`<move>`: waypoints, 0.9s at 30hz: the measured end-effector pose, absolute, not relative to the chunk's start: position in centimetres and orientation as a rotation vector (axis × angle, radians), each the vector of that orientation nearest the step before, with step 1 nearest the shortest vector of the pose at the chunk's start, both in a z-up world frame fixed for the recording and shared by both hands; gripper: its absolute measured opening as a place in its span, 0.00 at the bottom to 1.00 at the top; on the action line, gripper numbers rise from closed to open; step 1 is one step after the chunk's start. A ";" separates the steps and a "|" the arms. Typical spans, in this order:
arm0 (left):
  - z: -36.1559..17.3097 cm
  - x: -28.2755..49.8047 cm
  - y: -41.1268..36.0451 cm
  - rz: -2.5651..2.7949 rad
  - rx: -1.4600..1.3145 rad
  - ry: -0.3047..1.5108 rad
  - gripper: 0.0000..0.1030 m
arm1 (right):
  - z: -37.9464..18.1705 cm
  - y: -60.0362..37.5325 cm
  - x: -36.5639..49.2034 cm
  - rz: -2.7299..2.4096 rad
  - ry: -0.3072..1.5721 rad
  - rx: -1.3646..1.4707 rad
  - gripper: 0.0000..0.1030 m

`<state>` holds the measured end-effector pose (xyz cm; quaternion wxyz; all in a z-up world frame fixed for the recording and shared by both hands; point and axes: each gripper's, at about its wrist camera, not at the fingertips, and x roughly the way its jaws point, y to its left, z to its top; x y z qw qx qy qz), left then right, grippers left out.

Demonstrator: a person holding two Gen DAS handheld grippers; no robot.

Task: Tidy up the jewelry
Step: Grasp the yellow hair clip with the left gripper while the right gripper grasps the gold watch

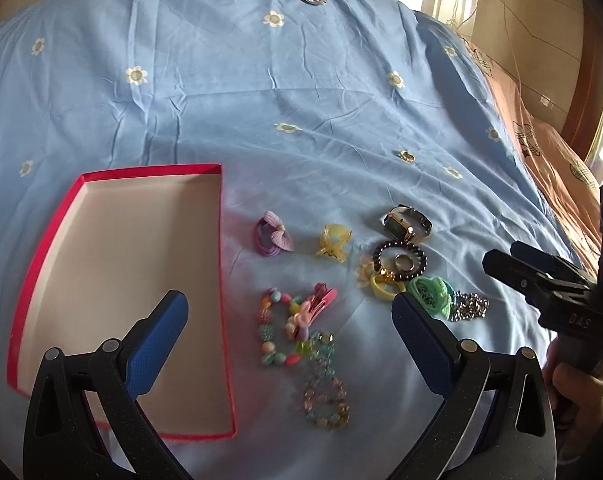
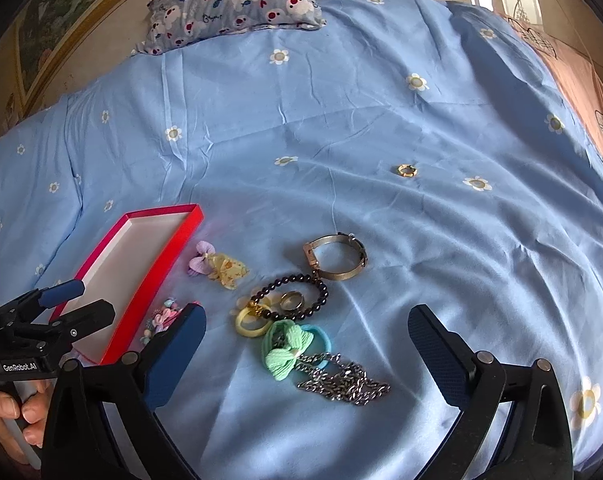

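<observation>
From your left wrist view, the left gripper (image 1: pixel 289 312) hangs with its fingers wide and nothing between them. The beaded bracelet (image 1: pixel 275 330) and pink bow clip (image 1: pixel 313 308) lie on the bed (image 1: pixel 261 100) straight ahead, framed in that gap. The red box (image 1: pixel 113 288) sits just to their left, open and holding nothing, its long axis running away from you. So this hand looks the nearer one for those pieces and for the box. The right gripper (image 1: pixel 541 272) shows at the right edge, apart from everything.

From your right wrist view, the right gripper (image 2: pixel 305 332) also has its fingers wide and bare. The green bow hair tie (image 2: pixel 287 350) and the silver chain (image 2: pixel 343 382) heaped against it lie directly ahead, the chain stretched left to right. Beyond them lie the dark bead bracelet (image 2: pixel 301 290), a yellow ring (image 2: pixel 249 326) and the watch (image 2: pixel 335 256). A small gold ring (image 2: pixel 406 170) lies alone, well apart and farther up the bed. The box is off to the left.
</observation>
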<state>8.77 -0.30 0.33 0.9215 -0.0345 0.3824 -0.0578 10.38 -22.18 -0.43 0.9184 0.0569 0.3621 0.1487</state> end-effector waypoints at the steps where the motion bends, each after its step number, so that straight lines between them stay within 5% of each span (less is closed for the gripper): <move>1: 0.3 9.3 -0.5 -0.126 -0.069 0.791 0.97 | -0.5 -22.5 10.9 0.302 0.752 0.126 0.96; 8: -0.6 13.2 -1.9 -0.159 -0.052 0.846 0.90 | -1.4 -23.3 14.8 0.295 0.804 0.131 0.84; 18: -3.2 18.5 -4.4 -0.190 0.011 0.931 0.78 | -3.9 -23.3 19.5 0.296 0.896 0.120 0.53; 24: -4.7 19.9 -4.9 -0.224 0.001 0.979 0.52 | -5.3 -23.1 21.6 0.288 0.943 0.096 0.42; 27: -5.2 20.2 -4.9 -0.245 -0.011 0.997 0.32 | -6.1 -22.5 22.1 0.290 0.967 0.074 0.26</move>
